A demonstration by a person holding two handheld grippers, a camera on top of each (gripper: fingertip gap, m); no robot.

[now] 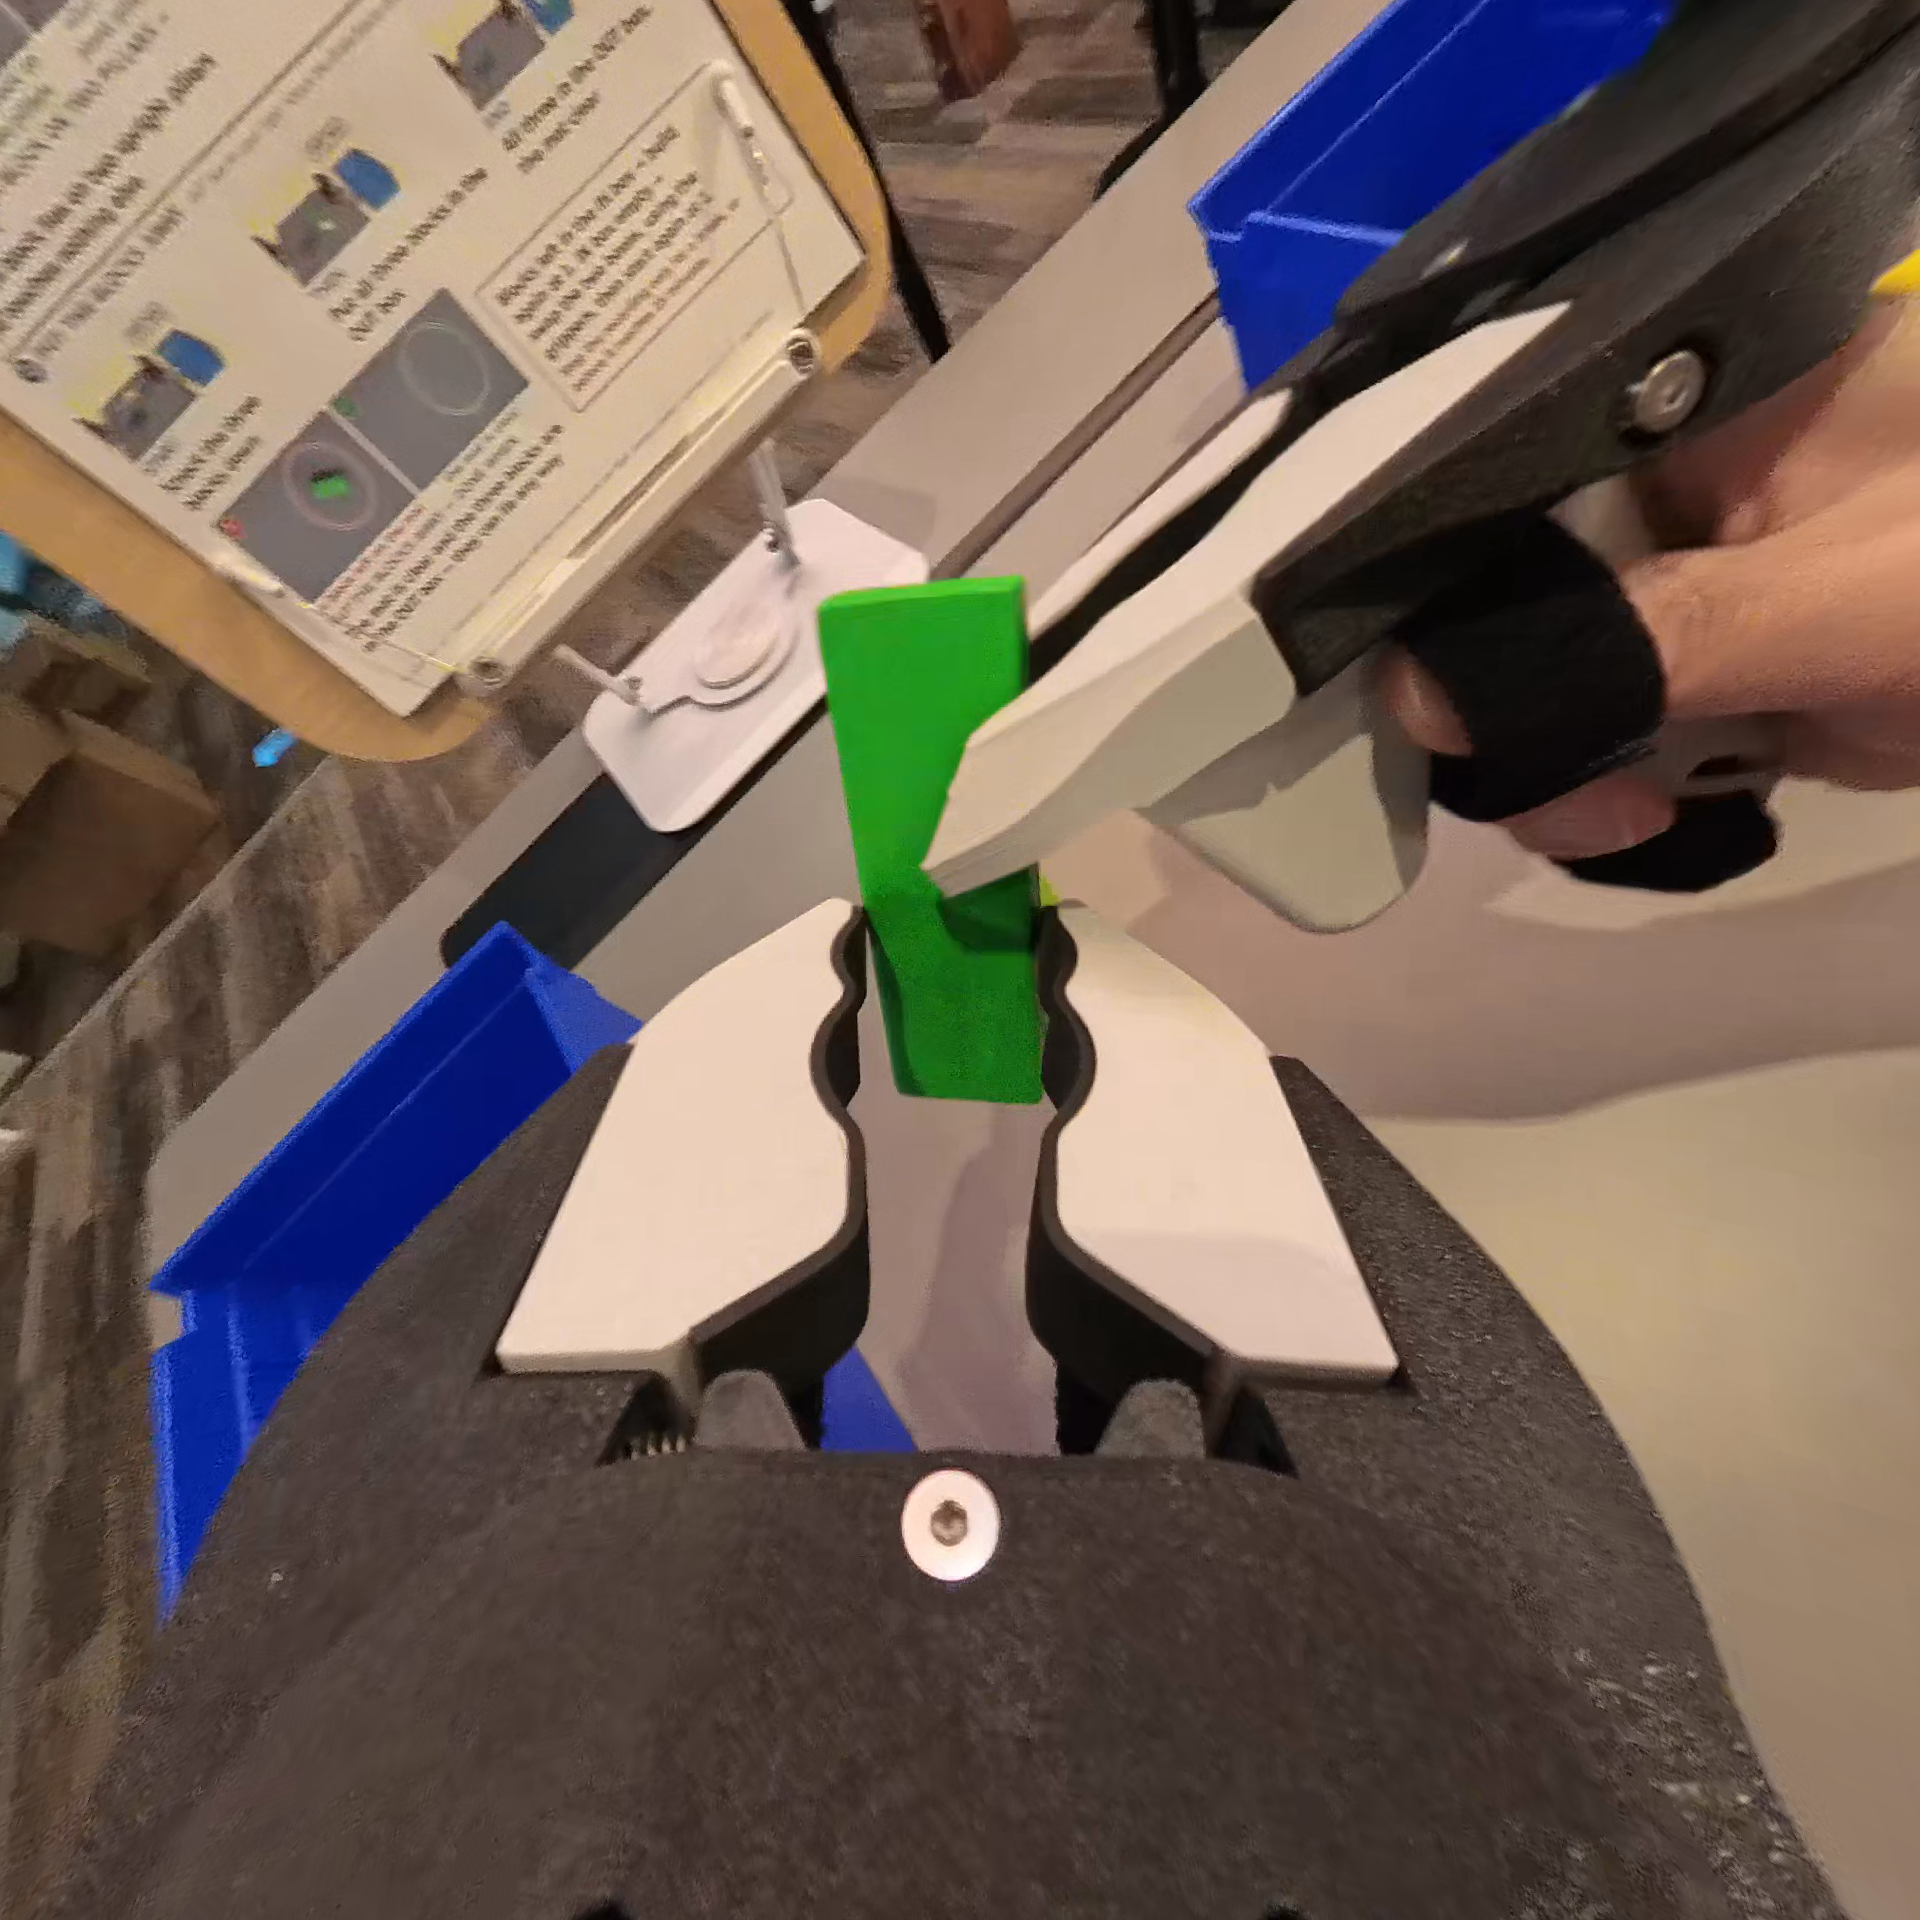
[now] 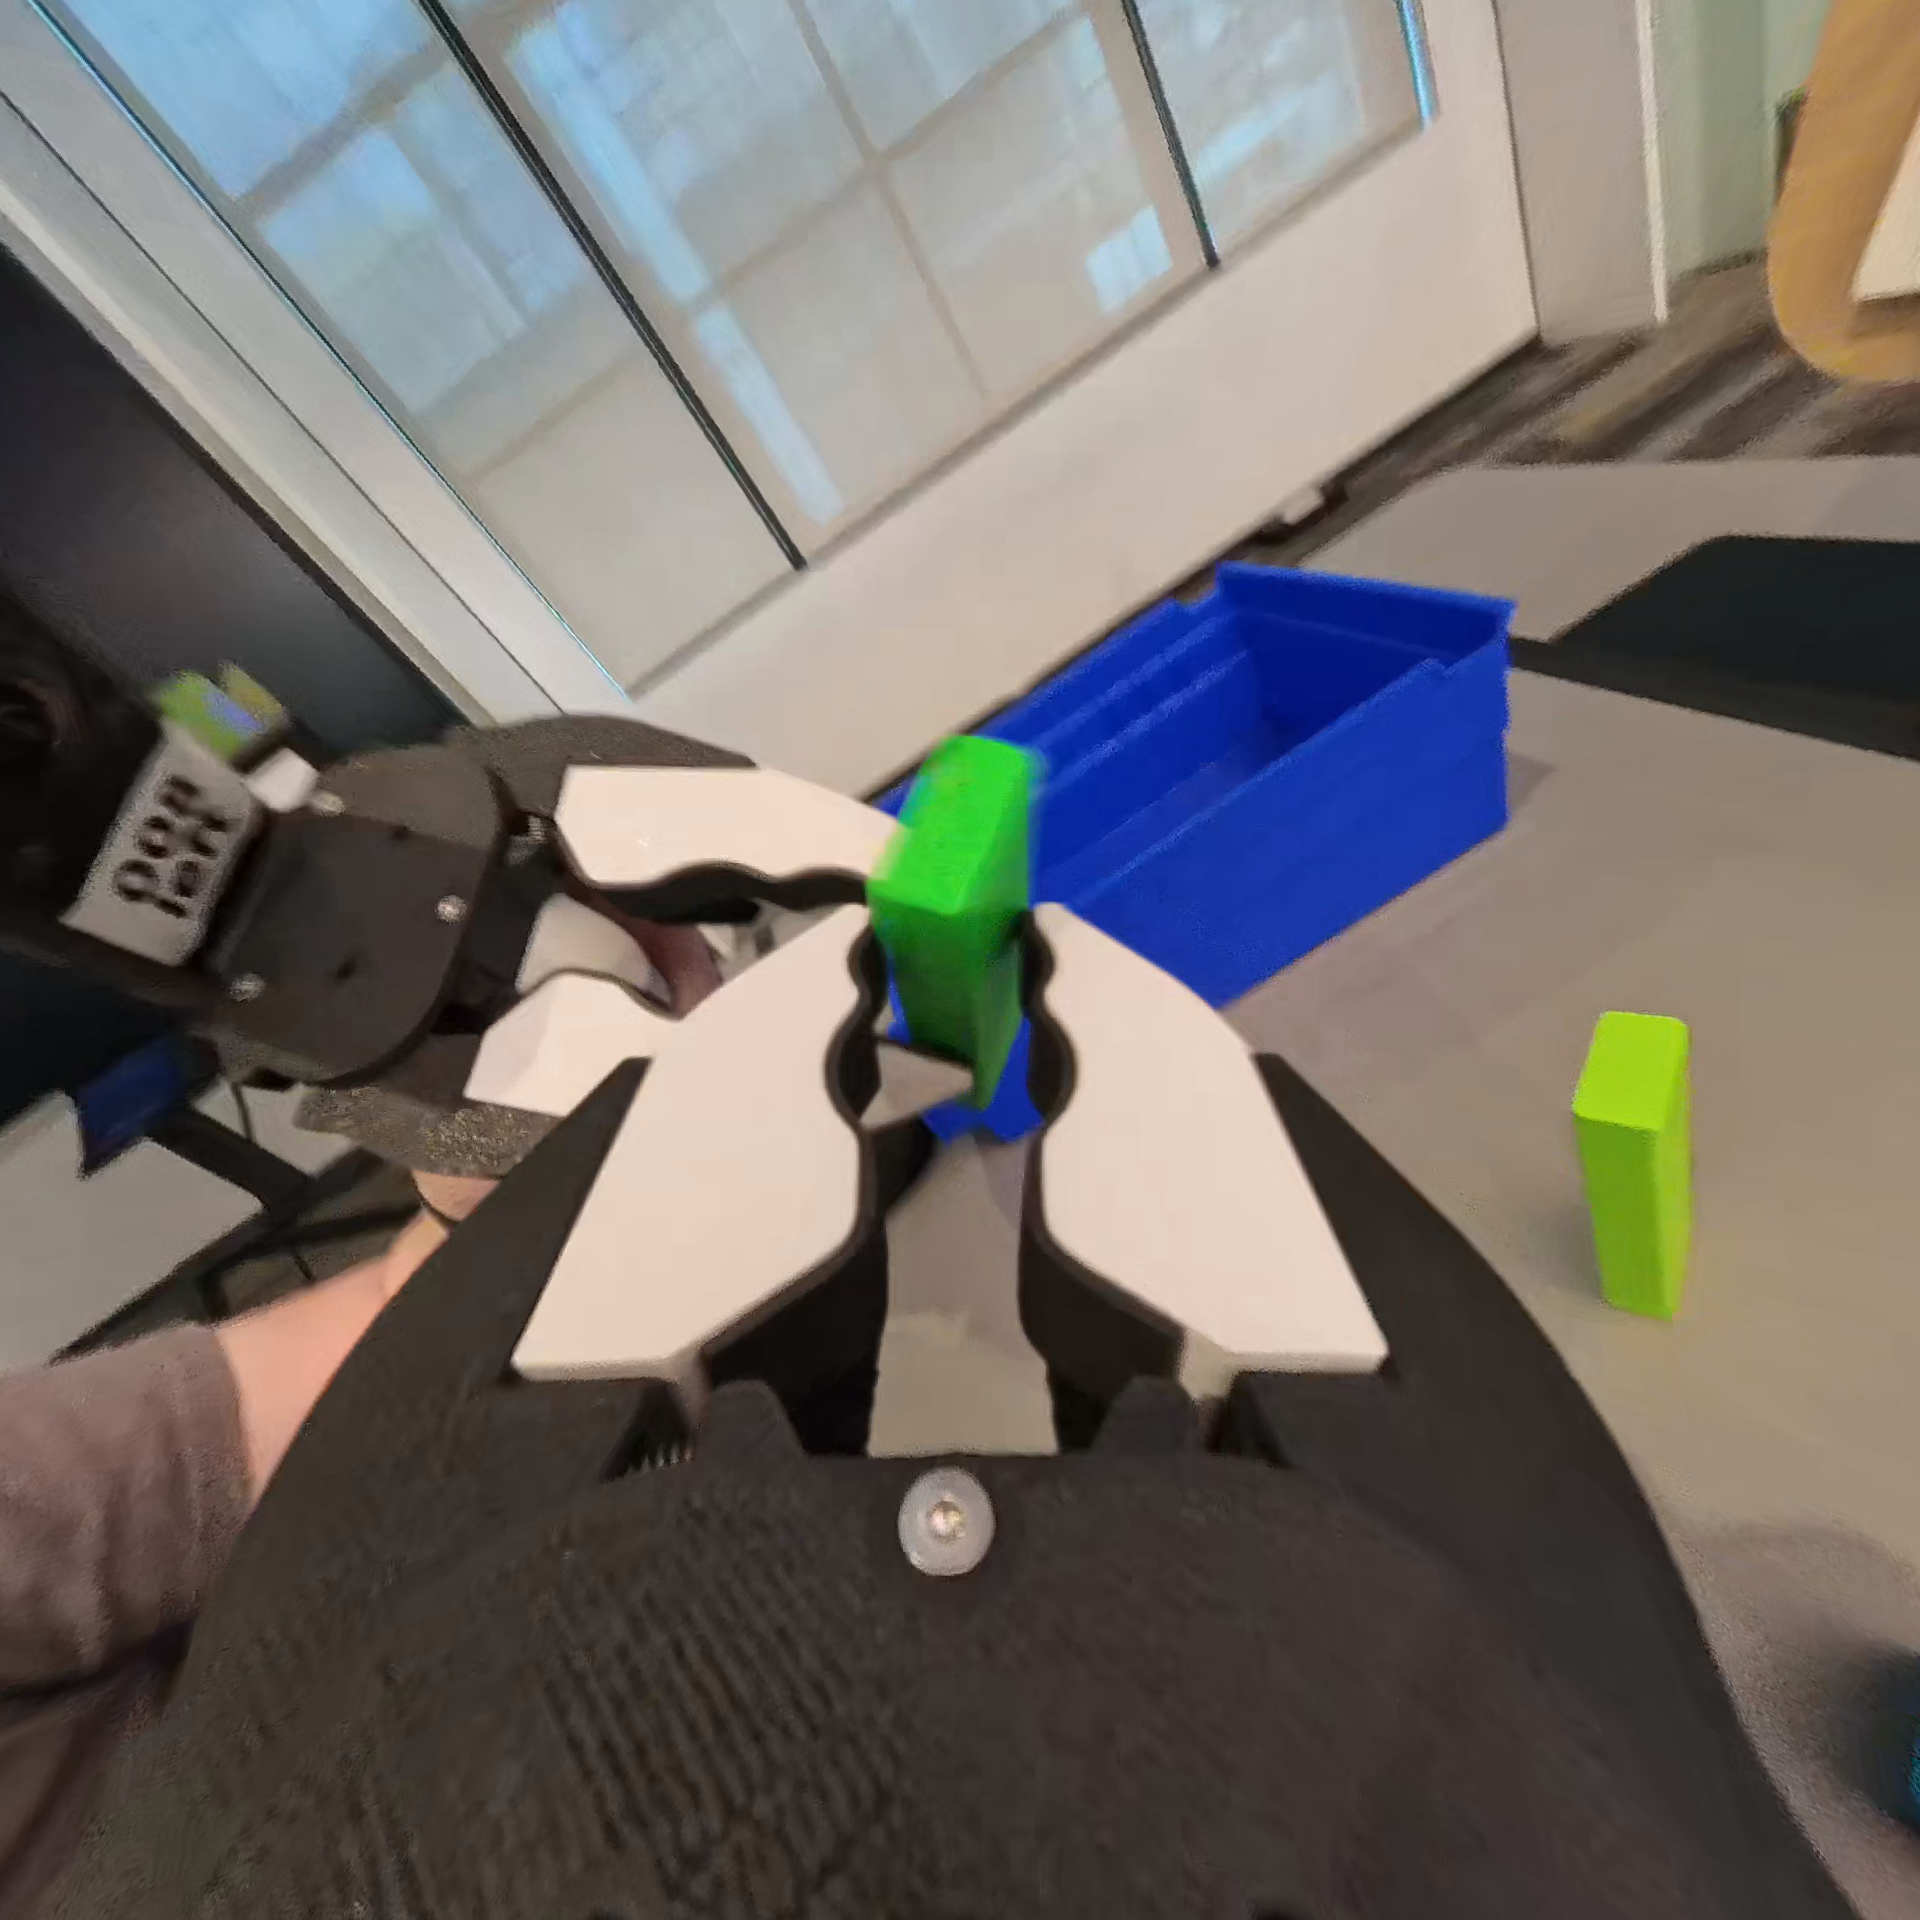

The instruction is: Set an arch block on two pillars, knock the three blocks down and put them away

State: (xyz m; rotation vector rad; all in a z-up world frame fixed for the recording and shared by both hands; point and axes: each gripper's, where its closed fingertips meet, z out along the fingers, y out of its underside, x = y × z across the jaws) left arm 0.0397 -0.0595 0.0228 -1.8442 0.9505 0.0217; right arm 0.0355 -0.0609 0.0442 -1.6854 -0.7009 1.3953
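Grey surface carries a blue bin and an upright lime block. Both the left gripper and the right gripper have their fingers clamped on one green block.

Both grippers are crowding one green block — the left gripper is blocking its near-left side. A lime pillar is standing well apart on bare grey table; the blue bin is walling off the far side.

Green block, blue bin
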